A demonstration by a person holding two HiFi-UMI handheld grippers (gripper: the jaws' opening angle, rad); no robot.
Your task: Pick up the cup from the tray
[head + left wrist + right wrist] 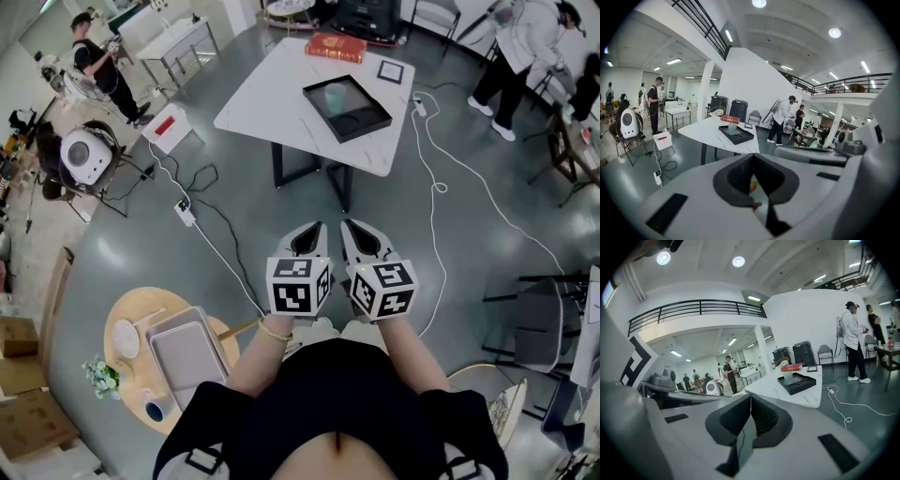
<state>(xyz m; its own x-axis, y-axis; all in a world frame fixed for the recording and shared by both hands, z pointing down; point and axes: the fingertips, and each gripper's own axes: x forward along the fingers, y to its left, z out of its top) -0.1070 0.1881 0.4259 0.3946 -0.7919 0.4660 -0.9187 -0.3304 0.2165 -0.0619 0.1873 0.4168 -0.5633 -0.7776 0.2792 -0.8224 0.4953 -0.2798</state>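
You'll find the translucent pale-green cup (335, 95) standing upright inside the shallow black square tray (367, 118), in its far part. The tray lies flat on the white table (272, 98) ahead of you, turned cornerwise.

The floor (375, 202) lies open up to the table (272, 103); a red book (336, 47) lies just beyond the tray (364, 114).

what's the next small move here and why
Probably step toward the white table: the cup stands in the black tray far ahead of both grippers. The left gripper and right gripper are shut, holding nothing, so one should open before reaching.
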